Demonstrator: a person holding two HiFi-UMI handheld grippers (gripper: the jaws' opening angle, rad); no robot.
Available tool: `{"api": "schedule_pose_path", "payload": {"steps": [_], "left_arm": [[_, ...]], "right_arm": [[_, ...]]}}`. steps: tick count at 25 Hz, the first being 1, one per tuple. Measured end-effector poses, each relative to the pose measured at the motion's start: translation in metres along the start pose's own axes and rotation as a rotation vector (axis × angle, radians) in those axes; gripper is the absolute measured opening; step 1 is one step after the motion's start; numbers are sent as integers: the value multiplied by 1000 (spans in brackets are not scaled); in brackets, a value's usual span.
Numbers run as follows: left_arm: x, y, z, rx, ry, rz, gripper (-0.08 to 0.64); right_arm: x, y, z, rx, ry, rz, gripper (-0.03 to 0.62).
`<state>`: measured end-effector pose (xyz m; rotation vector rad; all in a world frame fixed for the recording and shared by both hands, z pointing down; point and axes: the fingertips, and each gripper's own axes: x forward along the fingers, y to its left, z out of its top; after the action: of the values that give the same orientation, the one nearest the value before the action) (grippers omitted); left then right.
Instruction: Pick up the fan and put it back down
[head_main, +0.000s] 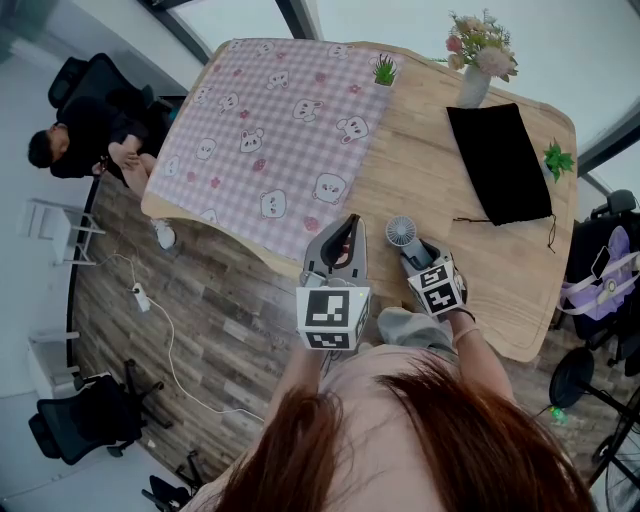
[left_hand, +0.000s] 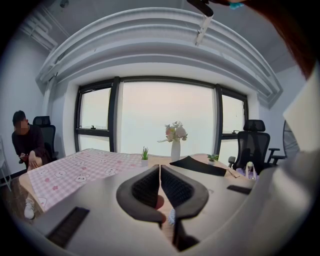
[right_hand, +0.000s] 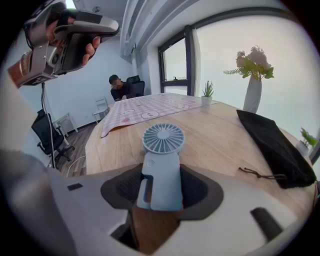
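One small pale-blue handheld fan (right_hand: 161, 150) is being gripped by its handle in the right gripper (right_hand: 161, 175), over the light wooden table (right_hand: 215, 135); the left gripper (left_hand: 160, 172) (empty) is being held with jaws pressed together.

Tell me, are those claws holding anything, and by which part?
The right gripper holds the blue fan by its handle; the left gripper is shut on nothing.
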<state>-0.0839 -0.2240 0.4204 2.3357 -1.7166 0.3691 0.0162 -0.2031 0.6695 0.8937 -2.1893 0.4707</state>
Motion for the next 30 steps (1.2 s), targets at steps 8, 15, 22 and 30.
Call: {"api": "schedule_pose_path", "payload": {"steps": [8, 15, 22, 30], "left_arm": [[-1, -3, -1, 0, 2, -10, 14], [-6, -2, -2, -2, 0, -10, 14], [-9, -2, -2, 0, 0, -6, 14], [-15, -3, 0, 5, -6, -9, 14]], "right_arm": [[-2, 2, 3, -9, 9, -6, 216], [-2, 2, 3, -4, 7, -14, 218], [-1, 2, 2, 17, 7, -21, 230], [-5, -4, 3, 54, -27, -47, 244]]}}
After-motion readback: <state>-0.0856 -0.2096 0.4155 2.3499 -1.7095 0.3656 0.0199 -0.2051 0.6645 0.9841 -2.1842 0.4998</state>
